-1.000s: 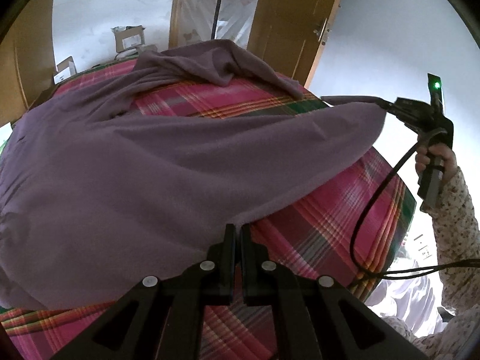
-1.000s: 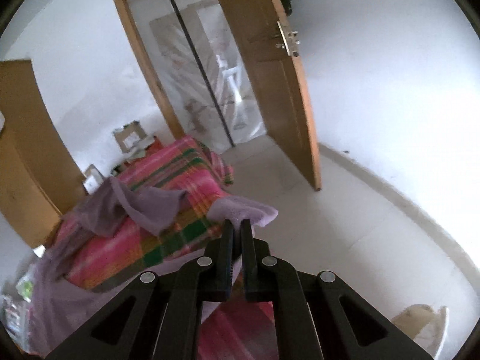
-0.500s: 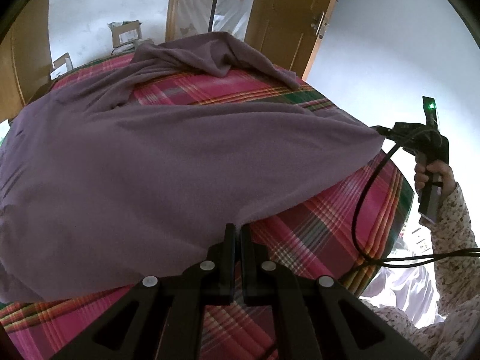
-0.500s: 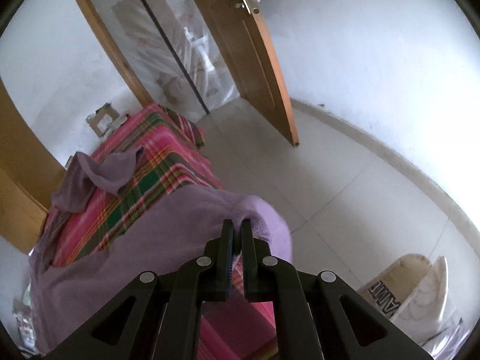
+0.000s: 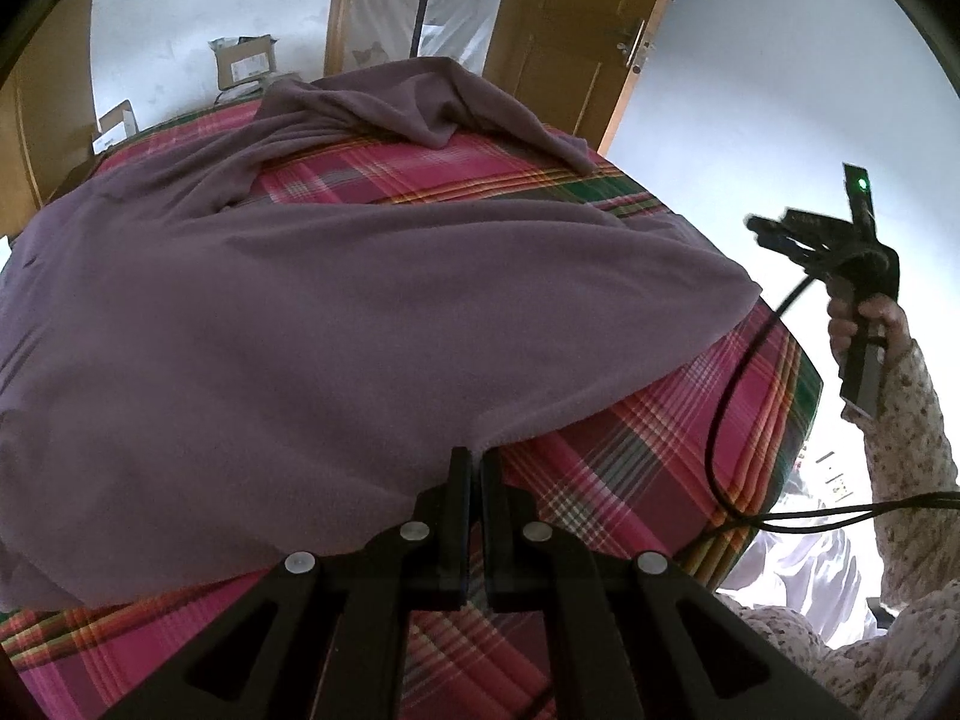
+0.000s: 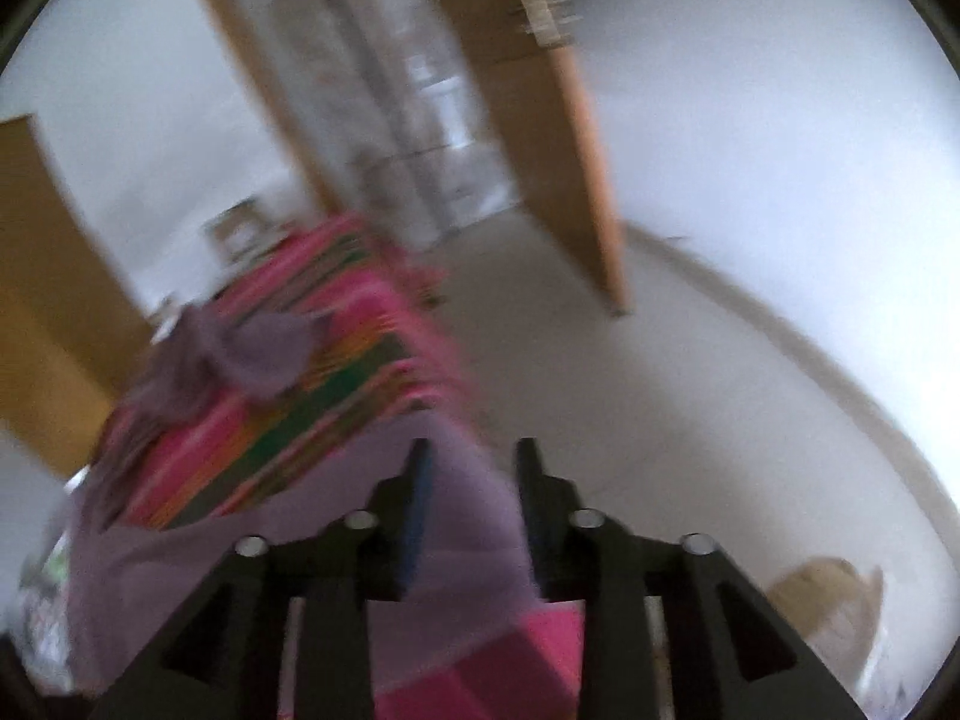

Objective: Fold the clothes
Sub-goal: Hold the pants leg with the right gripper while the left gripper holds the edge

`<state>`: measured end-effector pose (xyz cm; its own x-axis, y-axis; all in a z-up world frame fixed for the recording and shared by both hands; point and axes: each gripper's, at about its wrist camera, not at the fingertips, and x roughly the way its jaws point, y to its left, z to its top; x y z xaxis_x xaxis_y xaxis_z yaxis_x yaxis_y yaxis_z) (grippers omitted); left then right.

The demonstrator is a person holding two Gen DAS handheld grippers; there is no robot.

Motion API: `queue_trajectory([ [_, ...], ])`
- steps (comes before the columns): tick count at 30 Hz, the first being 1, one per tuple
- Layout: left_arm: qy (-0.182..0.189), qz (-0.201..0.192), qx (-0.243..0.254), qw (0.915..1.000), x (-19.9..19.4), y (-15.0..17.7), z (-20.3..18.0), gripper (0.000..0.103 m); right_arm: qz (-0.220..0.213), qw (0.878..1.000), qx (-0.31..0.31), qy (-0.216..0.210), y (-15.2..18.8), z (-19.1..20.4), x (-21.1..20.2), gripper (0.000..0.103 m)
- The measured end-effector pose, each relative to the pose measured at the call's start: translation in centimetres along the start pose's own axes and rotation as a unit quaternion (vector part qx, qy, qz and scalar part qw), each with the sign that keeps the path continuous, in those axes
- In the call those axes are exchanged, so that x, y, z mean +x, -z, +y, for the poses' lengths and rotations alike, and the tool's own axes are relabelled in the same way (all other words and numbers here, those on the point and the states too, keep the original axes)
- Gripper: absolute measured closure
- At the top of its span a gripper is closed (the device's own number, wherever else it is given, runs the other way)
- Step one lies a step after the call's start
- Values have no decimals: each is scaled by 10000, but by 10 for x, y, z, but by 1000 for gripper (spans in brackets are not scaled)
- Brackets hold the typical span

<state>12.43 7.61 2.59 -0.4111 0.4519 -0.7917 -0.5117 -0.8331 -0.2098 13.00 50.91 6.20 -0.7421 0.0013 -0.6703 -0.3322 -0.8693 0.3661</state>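
A large purple fleece garment (image 5: 336,324) lies spread over a pink plaid bed (image 5: 654,450). My left gripper (image 5: 474,456) is shut on the garment's near hem. My right gripper (image 5: 774,234) shows in the left wrist view, held up off the bed's right side, clear of the cloth. In the blurred right wrist view my right gripper (image 6: 471,456) is open, with the garment's corner (image 6: 462,516) lying loose below and between the fingers. A crumpled sleeve (image 6: 252,354) lies farther up the bed.
An open wooden door (image 5: 576,42) and a doorway stand beyond the bed's far end. Cardboard boxes (image 5: 243,60) sit against the far wall. A black cable (image 5: 732,396) hangs from my right gripper across the bed's corner. A pale bag (image 6: 828,600) sits on the floor.
My right gripper has opened and let go of the garment's corner, which dropped onto the bed. It has pulled back and up. My left gripper stays shut on the hem.
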Motion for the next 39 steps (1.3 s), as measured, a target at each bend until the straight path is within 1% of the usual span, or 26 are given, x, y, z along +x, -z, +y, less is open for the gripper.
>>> queue_trajectory([
  [1,11,1,-19,10000,0,0,1,100,122,9998,-101,-154,-3,5,9,72],
  [5,45,4,-68,10000,1,1,2,100,514,9984,-222,-92,-14,13,42,72],
  [12,149,100,-188,9997,7,0,7,100,835,9961,-172,-222,-19,12,71,72],
  [14,172,122,-219,9995,9,0,8,100,800,9966,-147,-156,-19,9,71,79],
  [15,174,136,-223,9995,9,-1,8,100,776,9968,-133,-100,-19,8,71,90],
  [16,175,149,-227,9995,10,-1,9,100,752,9971,-113,-79,-19,6,72,97],
  [18,178,156,-231,9995,11,-1,9,100,711,9974,-76,-72,-19,3,73,100],
  [20,186,161,-242,9994,12,-1,9,100,653,9978,-130,-58,-19,4,72,101],
  [23,186,167,-233,9994,12,-2,9,100,432,9985,-334,61,-22,13,64,102],
  [24,185,169,-235,9994,12,-1,9,100,318,9990,-311,69,-25,13,61,102],
  [27,206,165,-263,9993,11,-1,10,100,172,9995,-244,72,-36,13,61,102],
  [28,208,165,-272,9993,12,-1,10,100,141,9996,-206,120,-39,13,62,103],
  [30,216,165,-269,9993,12,-1,10,100,94,9989,-267,364,-47,13,66,103],
  [33,222,158,-260,9993,12,-1,10,100,302,9989,-47,367,-50,5,75,103],
  [38,258,162,-300,9991,12,-1,11,100,454,9988,15,196,-43,3,78,101],
  [39,261,160,-303,9991,12,-1,11,100,458,9987,-21,236,-42,5,79,99],
])
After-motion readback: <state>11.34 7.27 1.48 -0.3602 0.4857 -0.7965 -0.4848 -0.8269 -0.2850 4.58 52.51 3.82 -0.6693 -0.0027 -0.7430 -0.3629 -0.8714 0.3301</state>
